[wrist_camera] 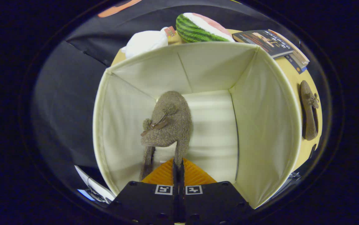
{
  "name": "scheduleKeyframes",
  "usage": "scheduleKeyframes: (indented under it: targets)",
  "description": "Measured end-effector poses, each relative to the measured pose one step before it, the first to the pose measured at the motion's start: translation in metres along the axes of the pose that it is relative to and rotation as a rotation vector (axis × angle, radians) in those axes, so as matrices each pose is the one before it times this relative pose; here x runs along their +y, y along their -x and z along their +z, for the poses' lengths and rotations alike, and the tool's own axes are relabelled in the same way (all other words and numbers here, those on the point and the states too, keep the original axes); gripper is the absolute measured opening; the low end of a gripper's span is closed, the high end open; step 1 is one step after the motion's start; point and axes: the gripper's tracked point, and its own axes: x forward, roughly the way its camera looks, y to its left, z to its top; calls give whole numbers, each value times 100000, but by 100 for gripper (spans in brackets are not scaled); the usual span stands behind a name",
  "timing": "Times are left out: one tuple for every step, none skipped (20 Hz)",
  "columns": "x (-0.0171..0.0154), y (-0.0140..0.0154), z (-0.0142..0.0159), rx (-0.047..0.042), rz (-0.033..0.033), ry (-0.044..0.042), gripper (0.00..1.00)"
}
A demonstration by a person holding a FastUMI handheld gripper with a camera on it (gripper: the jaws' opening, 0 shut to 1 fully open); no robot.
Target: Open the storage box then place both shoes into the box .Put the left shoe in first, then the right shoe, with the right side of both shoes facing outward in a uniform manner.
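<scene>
The gripper [178, 167] has its two fingers pressed together on the rim of a fuzzy grey-brown slipper-style shoe with a small bow [167, 123], which hangs toe-forward just ahead of the fingers, inside the open cream fabric storage box [260, 125] and over its pale floor. The second matching brown shoe with a bow [309, 114] lies on the tan tabletop [295, 75] just outside the box's right wall. Beyond the box's far wall sit a white soft bundle [145, 42], a plush watermelon slice [203, 28] and a small stack of books [273, 42].
</scene>
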Motion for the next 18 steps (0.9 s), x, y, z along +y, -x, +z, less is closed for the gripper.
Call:
scheduleKeyframes:
  targets:
    - [22,-375,-157,541,-1467,1622,0]
    - [-121,-121,-320,133,-920,882,0]
    - [-175,-201,-230,327,-625,445,2]
    - [101,-19,-385,1239,776,82,4]
    - [2,-32,-225,591,899,-386,7]
    - [-26,512,23,-518,1329,-17,16]
    - [-217,631,79,-1244,-227,1806,24]
    - [-237,904,1,-1149,-93,2855,33]
    - [32,1017,-167,-591,1222,2165,48]
    - [151,1293,-101,8,2550,2196,63]
    - [153,1421,-14,-620,2480,2533,78]
    - [-150,1661,339,-2062,1676,2724,94]
    - [-271,1642,273,-2317,1248,2641,95]
    - [-505,1648,170,-1998,1074,2449,96]
    - [-747,1397,14,-1551,-157,2457,96]
    - [-719,1377,-260,-611,1040,1788,97]
    - [-624,998,-383,17,1379,1333,96]
    - [-1002,1068,-310,184,1100,339,96]
